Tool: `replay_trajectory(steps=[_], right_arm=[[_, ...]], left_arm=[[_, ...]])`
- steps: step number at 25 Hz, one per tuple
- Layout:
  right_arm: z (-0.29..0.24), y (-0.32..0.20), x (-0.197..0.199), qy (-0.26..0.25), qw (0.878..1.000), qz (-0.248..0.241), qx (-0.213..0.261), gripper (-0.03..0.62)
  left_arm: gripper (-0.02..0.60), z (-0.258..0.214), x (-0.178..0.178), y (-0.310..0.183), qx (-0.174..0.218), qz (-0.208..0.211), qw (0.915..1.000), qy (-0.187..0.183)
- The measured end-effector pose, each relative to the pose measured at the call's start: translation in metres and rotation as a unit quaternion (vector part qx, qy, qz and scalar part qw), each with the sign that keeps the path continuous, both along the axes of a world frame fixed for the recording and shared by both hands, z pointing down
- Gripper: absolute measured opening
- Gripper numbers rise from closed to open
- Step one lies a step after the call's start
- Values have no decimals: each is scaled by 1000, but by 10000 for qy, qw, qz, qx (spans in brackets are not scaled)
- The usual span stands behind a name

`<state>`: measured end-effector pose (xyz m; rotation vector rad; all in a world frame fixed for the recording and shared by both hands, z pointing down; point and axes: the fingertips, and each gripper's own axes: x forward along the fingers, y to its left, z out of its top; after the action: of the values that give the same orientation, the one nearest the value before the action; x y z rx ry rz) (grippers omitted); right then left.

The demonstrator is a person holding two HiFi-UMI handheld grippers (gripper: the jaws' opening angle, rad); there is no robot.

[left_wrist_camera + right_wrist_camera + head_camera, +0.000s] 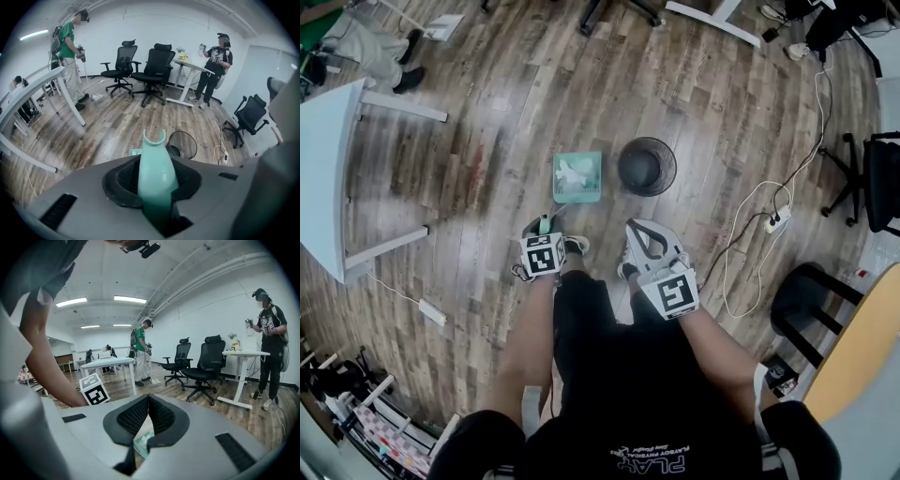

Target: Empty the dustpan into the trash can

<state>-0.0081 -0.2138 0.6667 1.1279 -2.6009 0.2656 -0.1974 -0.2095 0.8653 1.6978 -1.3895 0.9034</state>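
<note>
Wood floor (487,112), dustpan handle (157,173) within left gripper (545,228)

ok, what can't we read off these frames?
- Trash can inside: head view, too dark and small to show any contents.
- White debris in the dustpan: head view, too small to identify.
- Dustpan's pan: left gripper view, hidden by the left gripper body; only the handle shows.
- Right gripper view: its own body hides the floor below; only a teal sliver shows.
</note>
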Motion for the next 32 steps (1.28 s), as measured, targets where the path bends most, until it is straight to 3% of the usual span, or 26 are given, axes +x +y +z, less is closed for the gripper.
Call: replay_trajectory(steps=[4, 8, 14, 25, 32], right_arm=[[-8, 16, 5, 22, 9997, -193, 113, 23], [-12, 27, 11, -80, 9995, -289, 86, 23], [-13, 36, 28, -321, 9995, -22, -41, 23], [-62, 72, 37, -214, 9985, 273, 434, 23], [-92, 107, 63, -31, 9936, 813, 780, 23]], left_arm=[[100, 0, -1, 10, 111, 37, 9997, -222], [98, -13, -3, 22, 166, -183, 9992, -319], [98, -63, 14, 48, 442, 114, 9976, -522], [98, -146, 12, 105, 1039, 199, 9926, -594], [98, -183, 12, 140, 1596, 807, 9812, -723]])
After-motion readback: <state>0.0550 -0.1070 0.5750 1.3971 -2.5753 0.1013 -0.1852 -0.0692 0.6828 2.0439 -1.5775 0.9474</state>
